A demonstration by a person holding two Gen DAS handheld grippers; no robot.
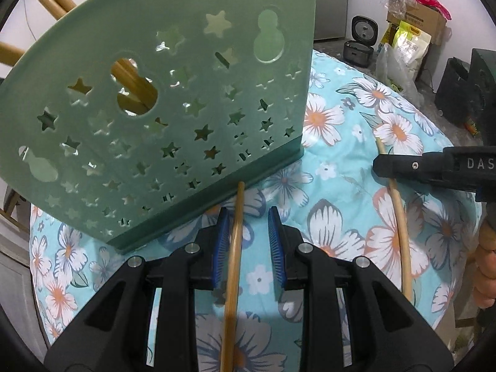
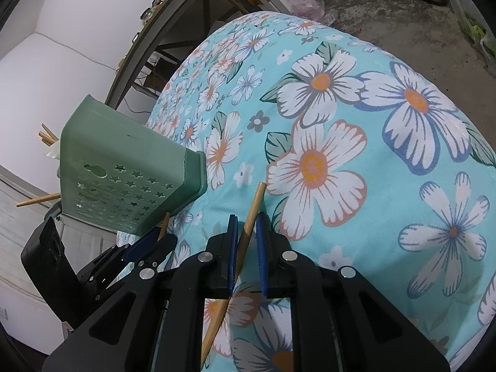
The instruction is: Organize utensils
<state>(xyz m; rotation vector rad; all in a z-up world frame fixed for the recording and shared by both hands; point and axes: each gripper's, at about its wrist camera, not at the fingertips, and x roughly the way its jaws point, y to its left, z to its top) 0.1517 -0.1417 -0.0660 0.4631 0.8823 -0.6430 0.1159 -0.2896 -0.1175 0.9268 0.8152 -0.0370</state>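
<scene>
Left wrist view: left tool loosely straddles a darker bamboo chopstick; right tool clamps a pale bamboo chopstick; green star-perforated plastic holder already holds several; these two remain.

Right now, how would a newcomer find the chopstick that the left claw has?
Start at the green star-holed holder on the flowered cloth. Below its base, the darker chopstick runs between the left claw's blue pads. The paler chopstick sits farther right, in the right claw.
</scene>
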